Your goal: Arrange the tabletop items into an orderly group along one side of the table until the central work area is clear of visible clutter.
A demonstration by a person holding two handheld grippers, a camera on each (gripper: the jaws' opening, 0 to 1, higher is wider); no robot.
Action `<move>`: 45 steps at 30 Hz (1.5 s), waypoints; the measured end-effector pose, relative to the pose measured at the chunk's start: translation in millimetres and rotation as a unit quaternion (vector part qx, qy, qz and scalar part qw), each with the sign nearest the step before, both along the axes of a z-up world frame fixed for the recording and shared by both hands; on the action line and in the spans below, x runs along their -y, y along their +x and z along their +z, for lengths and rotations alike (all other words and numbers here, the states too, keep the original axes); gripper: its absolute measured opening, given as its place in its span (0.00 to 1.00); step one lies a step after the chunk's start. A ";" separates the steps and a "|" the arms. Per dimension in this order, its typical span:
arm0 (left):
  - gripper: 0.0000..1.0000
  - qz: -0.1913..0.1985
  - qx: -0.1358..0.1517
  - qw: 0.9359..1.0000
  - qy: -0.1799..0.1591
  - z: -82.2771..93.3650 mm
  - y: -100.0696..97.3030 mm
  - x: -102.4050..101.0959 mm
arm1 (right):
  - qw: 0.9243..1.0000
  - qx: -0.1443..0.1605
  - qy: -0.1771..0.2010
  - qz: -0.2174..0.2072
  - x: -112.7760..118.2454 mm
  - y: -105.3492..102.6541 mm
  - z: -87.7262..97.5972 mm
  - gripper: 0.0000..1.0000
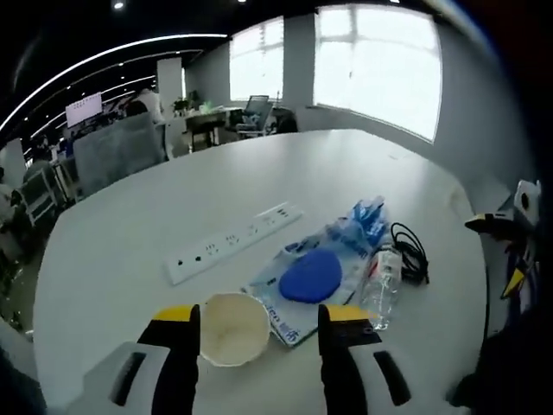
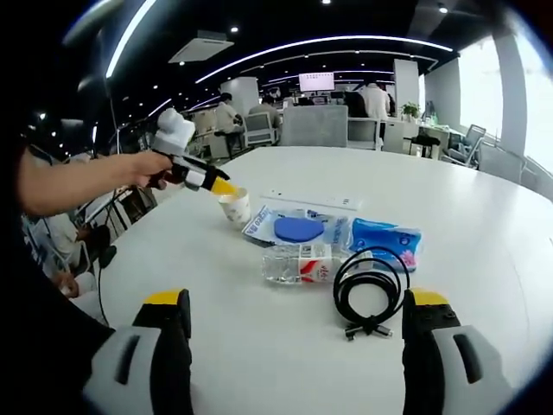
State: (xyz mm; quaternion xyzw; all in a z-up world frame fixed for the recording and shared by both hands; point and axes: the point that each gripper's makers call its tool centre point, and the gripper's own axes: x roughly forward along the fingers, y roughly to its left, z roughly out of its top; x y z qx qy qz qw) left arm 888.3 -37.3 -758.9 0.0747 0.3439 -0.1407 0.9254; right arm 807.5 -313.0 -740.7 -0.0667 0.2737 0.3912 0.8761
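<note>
Two tools are over the big white round desk point(image 2: 484, 225), and the clutter sits bunched toward its near edge. Longest of the lot is the white power strip point(image 1: 233, 243), lying flat, farther in than the rest. Just beside it lies a clear plastic bag point(image 2: 263, 226) with a blue disc point(image 1: 309, 276) resting on it, and a blue packet of tissues point(image 2: 385, 238) touches that bag's far end. A clear water bottle point(image 2: 298, 263) lies on its side next to the bag, label up. The black cable point(image 2: 370, 286) sits coiled close by the bottle and the tissues. Smallest is the white paper cup point(image 1: 232, 328), upright, near the bag's corner.

Left tool point(image 1: 257, 333) now: jaws spread wide, the cup standing between the yellow-tipped fingers, neither finger clearly touching it. From the right gripper view that same tool hangs right above the cup, held in a person's hand point(image 2: 143, 166). Right tool point(image 2: 296, 316): jaws wide apart, nothing in them, bottle and cable lying ahead between the tips.
</note>
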 end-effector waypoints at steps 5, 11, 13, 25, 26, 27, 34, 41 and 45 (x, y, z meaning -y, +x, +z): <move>0.56 -0.044 -0.025 0.999 -0.003 -3.7 -3.8 28.4 | 1.000 -0.001 0.000 0.000 -0.3 0.3 -0.3 0.99; 0.60 -0.096 -0.056 0.994 0.006 -12.2 -7.1 62.7 | 1.000 -0.002 -0.001 0.000 -0.6 0.7 -1.5 0.99; 0.60 -0.116 -0.061 0.991 0.009 -15.5 -6.7 74.4 | 1.000 -0.004 -0.002 0.000 -0.4 0.9 -2.8 0.98; 0.62 -0.182 -0.101 0.978 0.011 -33.3 -2.6 126.7 | 1.000 -0.014 -0.007 0.000 0.0 0.3 -9.8 0.97; 0.62 -0.187 -0.102 0.977 0.012 -33.8 -2.4 130.1 | 1.000 -0.016 -0.007 0.000 0.2 0.0 -10.7 0.97; 0.62 -0.191 -0.105 0.976 0.011 -35.4 -1.3 135.0 | 1.000 -0.017 -0.008 0.000 0.6 -0.3 -11.8 0.97; 0.62 -0.221 -0.119 0.968 0.023 -51.0 3.3 161.5 | 1.000 -0.026 -0.010 -0.005 4.6 -0.9 -17.7 0.97; 0.61 -0.237 -0.123 0.963 0.048 -69.6 5.0 182.8 | 0.999 -0.030 -0.011 -0.012 7.4 -1.5 -21.2 0.96; 0.57 -0.253 -0.123 0.958 0.061 -79.1 4.1 191.1 | 0.999 -0.032 -0.010 -0.016 8.8 -2.5 -22.8 0.95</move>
